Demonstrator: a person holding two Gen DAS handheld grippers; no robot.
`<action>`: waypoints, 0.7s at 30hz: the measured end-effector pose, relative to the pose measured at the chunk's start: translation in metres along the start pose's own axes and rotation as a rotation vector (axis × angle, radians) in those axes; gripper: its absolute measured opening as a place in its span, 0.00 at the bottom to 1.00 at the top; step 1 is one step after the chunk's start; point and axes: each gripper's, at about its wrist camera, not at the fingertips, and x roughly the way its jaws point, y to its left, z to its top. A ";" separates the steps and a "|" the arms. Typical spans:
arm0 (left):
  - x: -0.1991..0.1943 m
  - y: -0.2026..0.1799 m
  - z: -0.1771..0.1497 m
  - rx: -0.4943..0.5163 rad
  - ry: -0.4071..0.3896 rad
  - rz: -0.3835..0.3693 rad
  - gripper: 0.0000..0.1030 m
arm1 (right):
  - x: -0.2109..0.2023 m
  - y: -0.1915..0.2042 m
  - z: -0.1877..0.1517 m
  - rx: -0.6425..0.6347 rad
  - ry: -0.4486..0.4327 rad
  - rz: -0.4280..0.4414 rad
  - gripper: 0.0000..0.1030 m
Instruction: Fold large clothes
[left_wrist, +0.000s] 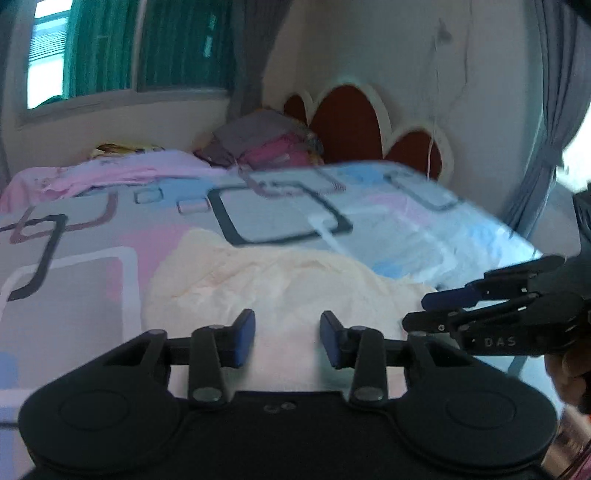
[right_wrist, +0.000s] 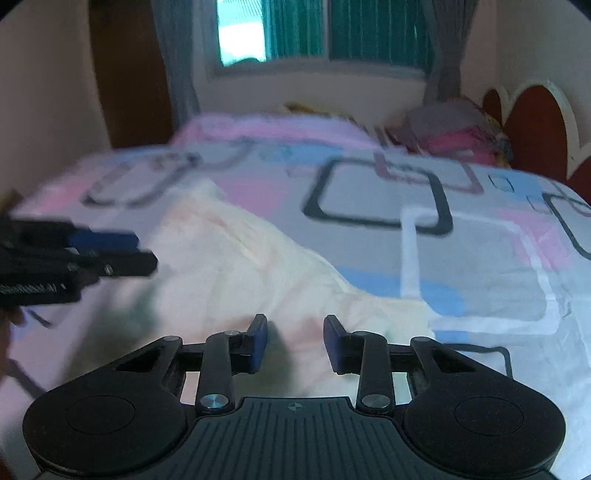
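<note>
- Left gripper (left_wrist: 287, 339): fingers parted with a clear gap, nothing between the blue pads (left_wrist: 243, 338). It hangs above the near part of the garment.
- Right gripper (right_wrist: 295, 343): fingers likewise parted, gap bare, positioned above the near edge of the same garment. In the left wrist view it enters from the right (left_wrist: 424, 308); seen side-on there, its spread cannot be judged from that angle.
- Garment (left_wrist: 266, 280): a large, pale cream cloth, lying crumpled and unfolded on the near part of the bed, in front of both grippers. In the right wrist view (right_wrist: 240, 266) it runs from far left toward near right. Whether either gripper touches it cannot be determined.
- Bed sheet (left_wrist: 280, 214): grey, pink and blue with square outlines, under the garment.
- Far end of bed: pile of pink and grey bedding (left_wrist: 266, 147), beside a red scalloped headboard (left_wrist: 347, 114).
- Far wall: window with green curtains (left_wrist: 177, 44).
- Both views are motion-blurred; fine detail is unreliable.
</note>
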 end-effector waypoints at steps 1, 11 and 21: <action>0.010 0.000 -0.007 0.003 0.032 -0.002 0.38 | 0.009 -0.007 -0.006 0.009 0.016 -0.007 0.33; 0.041 0.008 -0.032 -0.004 0.103 0.019 0.39 | 0.027 -0.036 -0.033 0.116 0.043 0.044 0.33; 0.026 -0.005 0.020 0.054 0.013 0.081 0.46 | 0.006 -0.011 0.024 0.062 -0.089 0.056 0.34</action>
